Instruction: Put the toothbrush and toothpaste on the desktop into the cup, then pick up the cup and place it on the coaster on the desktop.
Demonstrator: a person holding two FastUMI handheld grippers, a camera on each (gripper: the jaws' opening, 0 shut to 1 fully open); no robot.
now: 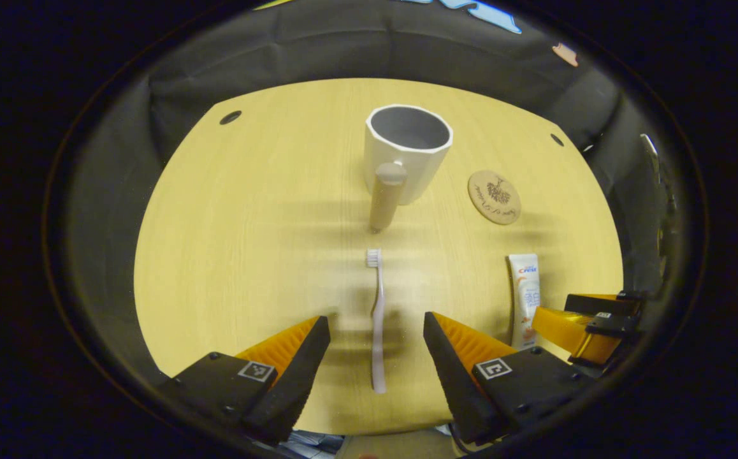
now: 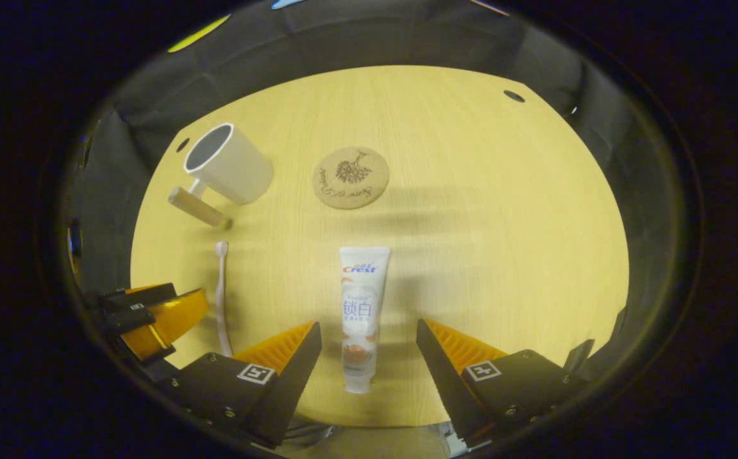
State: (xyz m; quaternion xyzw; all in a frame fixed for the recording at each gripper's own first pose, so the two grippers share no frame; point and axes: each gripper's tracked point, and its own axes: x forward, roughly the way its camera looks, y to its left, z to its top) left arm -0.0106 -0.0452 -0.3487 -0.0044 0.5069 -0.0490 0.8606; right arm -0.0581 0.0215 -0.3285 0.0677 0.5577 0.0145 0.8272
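A pale toothbrush [image 1: 377, 319] lies flat on the wooden desktop [image 1: 248, 242], bristles toward the cup, between the fingers of my open left gripper [image 1: 376, 331]. The white cup [image 1: 407, 153] with a wooden handle [image 1: 387, 196] stands upright farther back. A round cork coaster [image 1: 494, 197] lies to its right. The white toothpaste tube [image 2: 359, 312] lies flat between the fingers of my open right gripper [image 2: 369, 335]. The right gripper view also has the cup [image 2: 229, 164], the coaster [image 2: 350, 178] and the toothbrush [image 2: 221, 299]. The toothpaste [image 1: 525, 299] appears at the right of the left gripper view.
The right gripper [image 1: 589, 322] shows at the lower right of the left gripper view; the left gripper [image 2: 152, 319] shows at the lower left of the right gripper view. Small dark holes [image 1: 231, 117] mark the desktop's far corners. Black cloth walls surround the desk.
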